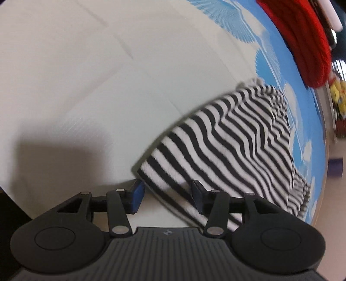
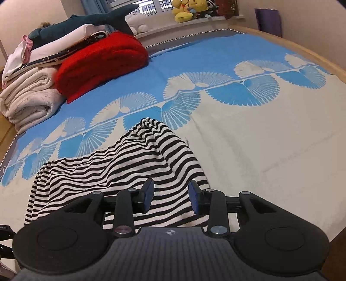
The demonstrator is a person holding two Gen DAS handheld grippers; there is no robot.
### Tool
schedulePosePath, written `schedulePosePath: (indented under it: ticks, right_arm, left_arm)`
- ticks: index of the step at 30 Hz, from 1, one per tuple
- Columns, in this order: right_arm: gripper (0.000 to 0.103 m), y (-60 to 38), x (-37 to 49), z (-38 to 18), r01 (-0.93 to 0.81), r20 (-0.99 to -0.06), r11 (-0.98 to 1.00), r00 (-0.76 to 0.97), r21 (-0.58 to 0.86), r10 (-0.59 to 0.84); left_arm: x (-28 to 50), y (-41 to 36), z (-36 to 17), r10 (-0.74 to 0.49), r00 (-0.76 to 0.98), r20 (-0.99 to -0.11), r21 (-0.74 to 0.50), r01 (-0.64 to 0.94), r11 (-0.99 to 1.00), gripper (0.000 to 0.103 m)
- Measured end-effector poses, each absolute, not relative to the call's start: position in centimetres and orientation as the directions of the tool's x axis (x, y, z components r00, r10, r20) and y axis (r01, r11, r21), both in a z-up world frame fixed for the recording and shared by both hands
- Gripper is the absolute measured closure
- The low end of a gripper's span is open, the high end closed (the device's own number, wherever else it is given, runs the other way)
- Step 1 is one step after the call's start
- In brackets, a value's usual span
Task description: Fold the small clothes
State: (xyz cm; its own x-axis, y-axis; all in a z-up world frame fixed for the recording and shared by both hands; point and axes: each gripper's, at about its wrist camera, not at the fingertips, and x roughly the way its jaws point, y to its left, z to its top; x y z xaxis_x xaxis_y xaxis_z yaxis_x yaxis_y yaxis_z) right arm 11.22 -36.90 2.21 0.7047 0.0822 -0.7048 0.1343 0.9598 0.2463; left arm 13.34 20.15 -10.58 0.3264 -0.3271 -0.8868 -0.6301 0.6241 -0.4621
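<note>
Bedroom light falls across a wide bed [image 2: 270,138] spread with a cream cover that turns blue with white fan shapes toward the far side. Against that far side sit a folded red knitted blanket [image 2: 101,64], a stack of cream towels [image 2: 28,97] and a dark plush shark [image 2: 86,21], with yellow soft toys [image 2: 188,9] on the window ledge.

On the cream part of the cover lies the task's piece, a small black-and-white striped knit garment [image 2: 129,164], rumpled and humped in the middle, its far tip reaching the blue band. It is not yet flat or squared.

Seen from the left wrist, the left hand-held gripper [image 1: 167,195] has its jaws parted, and a near edge of the striped cloth [image 1: 227,138] lies between them without either pad pressing on it. The right hand-held gripper [image 2: 170,197] is likewise released, its blue pads standing apart over the garment's near hem, and nothing looks pinched.

By my reading, this is the start of a fold: both tools are lining up on the near edge. The next move calls for each to close on a single layer at its corner, then lift evenly so the stripes stay straight and the hump is drawn out.
</note>
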Motion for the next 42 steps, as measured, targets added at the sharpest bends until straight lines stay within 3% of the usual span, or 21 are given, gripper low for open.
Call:
schedulePosePath:
  ticks: [7, 11, 14, 24, 34, 36, 42]
  right_arm:
    - [0.067, -37.3, 11.3, 2.1, 0.164, -0.706, 0.954, 0.706, 0.251, 0.064]
    - [0.067, -37.4, 11.4, 1.9, 0.176, -0.713, 0.955, 0.699, 0.24, 0.05]
    - [0.067, -37.1, 11.6, 1.8, 0.178, -0.717, 0.957, 0.696, 0.229, 0.042]
    - [0.067, -35.6, 12.8, 1.9, 0.202, -0.71, 0.948, 0.703, 0.245, 0.033]
    - [0.067, -34.7, 13.7, 2.1, 0.172, -0.697, 0.958, 0.716, 0.228, 0.037]
    - [0.067, -35.0, 13.7, 2.2, 0.171, -0.692, 0.96, 0.722, 0.222, 0.031]
    - [0.067, -37.0, 13.3, 2.7, 0.189, -0.678, 0.953, 0.734, 0.236, 0.023]
  left_arm:
    - [14.7, 19.3, -10.5, -0.288, 0.34, -0.895, -0.443, -0.607, 0.66, 0.053]
    - [14.9, 18.5, -10.4, -0.294, 0.346, -0.891, -0.448, -0.575, 0.685, 0.087]
    - [15.0, 18.1, -9.5, -0.273, 0.367, -0.89, -0.44, -0.527, 0.727, 0.092]
    - [12.6, 20.3, -6.2, -0.248, 0.48, -0.841, -0.475, -0.437, 0.764, 0.095]
    - [10.2, 24.2, -4.0, -0.11, 0.503, -0.857, -0.391, -0.497, 0.775, 0.096]
    - [10.2, 23.9, -3.3, -0.136, 0.538, -0.832, -0.426, -0.463, 0.777, 0.096]
    - [11.9, 17.7, 0.1, -0.395, 0.667, -0.631, -0.648, -0.174, 0.742, 0.096]
